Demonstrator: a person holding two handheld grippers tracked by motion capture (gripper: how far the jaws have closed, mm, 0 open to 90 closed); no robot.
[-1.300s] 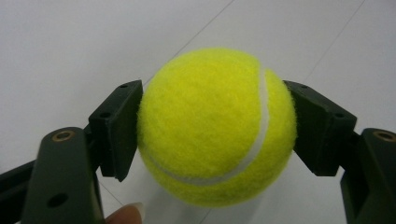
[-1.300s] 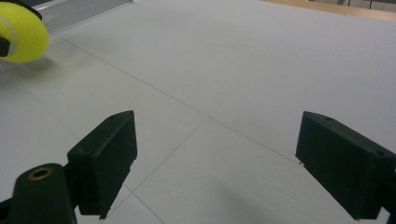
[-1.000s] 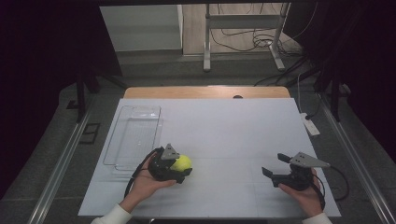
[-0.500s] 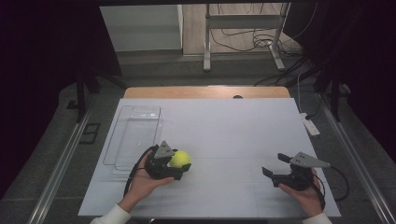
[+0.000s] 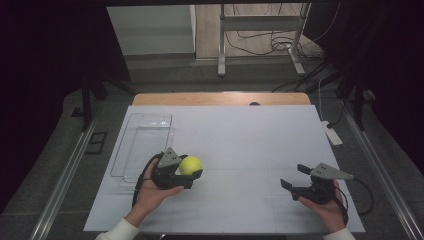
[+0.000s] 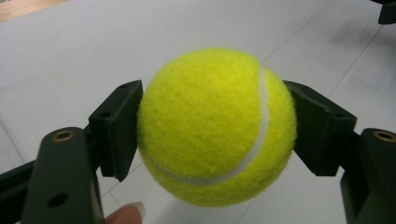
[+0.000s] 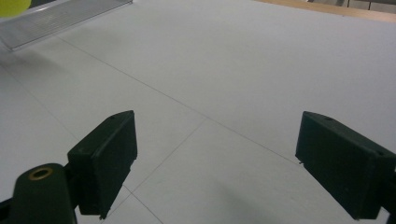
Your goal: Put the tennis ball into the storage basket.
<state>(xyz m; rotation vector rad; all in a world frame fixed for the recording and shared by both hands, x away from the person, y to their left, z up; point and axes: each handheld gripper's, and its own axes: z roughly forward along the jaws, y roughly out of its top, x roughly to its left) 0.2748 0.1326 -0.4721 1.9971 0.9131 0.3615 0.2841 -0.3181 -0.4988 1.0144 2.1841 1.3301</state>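
While the left gripper (image 5: 192, 172) clamps the ball (image 5: 190, 165) between both jaws, the ball sits at the near left of the table (image 5: 250, 145), just right of the clear tray (image 5: 145, 142). From the left gripper view, the ball (image 6: 217, 126) is pinched at its two sides by the black pads (image 6: 116, 128), its white seam curving across the front and bottom, and a fingertip (image 6: 126, 215) shows at the lower edge. Whether the ball is lifted off the white surface or resting on it, I cannot tell for certain; in that view the surface appears some way below it.

The right gripper (image 5: 295, 177) is held in the person's right hand (image 5: 327, 210) at the near right of the table, well apart from the ball. Its jaws stand wide with nothing between them, and in the right gripper view (image 7: 215, 168) they frame bare white table. At the top left corner of that view a sliver of the ball (image 7: 14, 6) and the tray's edge (image 7: 60, 21) can be seen far off.
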